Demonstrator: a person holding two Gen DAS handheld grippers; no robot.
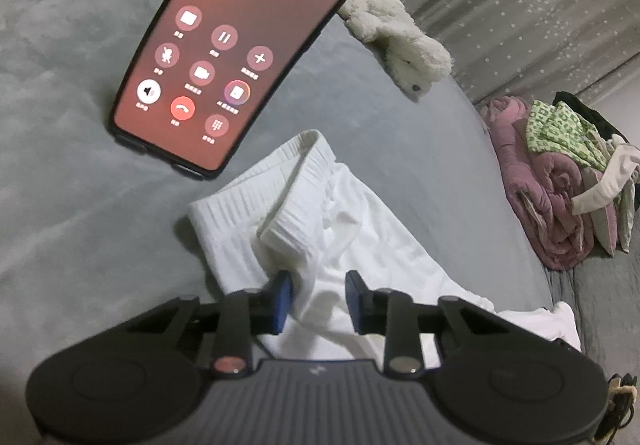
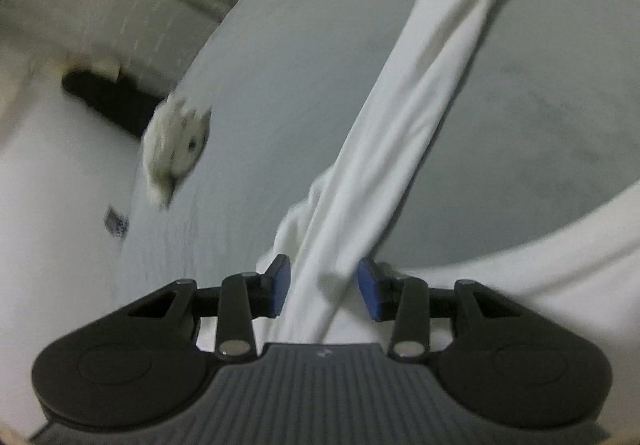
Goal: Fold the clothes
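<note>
A white garment (image 1: 320, 205) with a ribbed waistband lies rumpled on the grey bed sheet (image 1: 80, 165). My left gripper (image 1: 320, 297) hovers at its near part. The blue pads stand apart, white cloth shows in the gap, and a folded bit of waistband touches the left pad (image 1: 285, 295). In the right wrist view a long strip of the same white garment (image 2: 400, 145) runs taut from the top of the frame down between the jaws. My right gripper (image 2: 325, 291) is shut on it, and the cloth fills the gap between the pads.
A phone (image 1: 240, 45) with a lit call screen stands tilted on the bed beyond the garment. A white plush toy (image 1: 400, 41) (image 2: 176, 141) lies near the bed's edge. A pile of pink, green and white clothes (image 1: 560, 173) sits at the right.
</note>
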